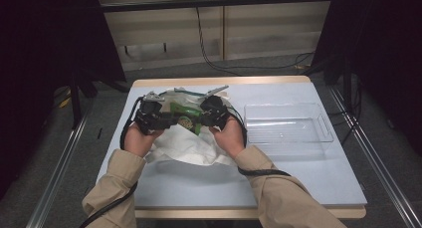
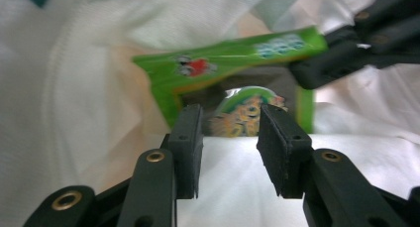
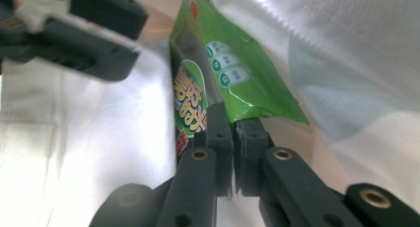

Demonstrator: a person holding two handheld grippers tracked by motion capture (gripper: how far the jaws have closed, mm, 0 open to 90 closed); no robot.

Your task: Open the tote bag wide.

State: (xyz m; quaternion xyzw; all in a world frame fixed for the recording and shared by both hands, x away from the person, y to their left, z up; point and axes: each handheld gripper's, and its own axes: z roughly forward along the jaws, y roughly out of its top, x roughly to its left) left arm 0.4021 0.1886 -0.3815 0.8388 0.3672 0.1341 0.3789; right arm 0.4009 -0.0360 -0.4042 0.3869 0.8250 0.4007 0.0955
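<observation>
Right gripper view: hand-held gripper (image 3: 233, 133) pinches green snack packet (image 3: 237, 73), jaws nearly closed.

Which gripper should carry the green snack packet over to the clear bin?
Right. The right gripper has its jaws pinched on the green packet and sits nearer the clear bin; the left gripper is open.

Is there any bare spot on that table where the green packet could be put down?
Yes. The near strip of the table, in front of the white bag, is bare, as is the strip right of the clear tray, which is itself empty. It is crowded mid-left, where both grippers meet over the green packet.
</observation>
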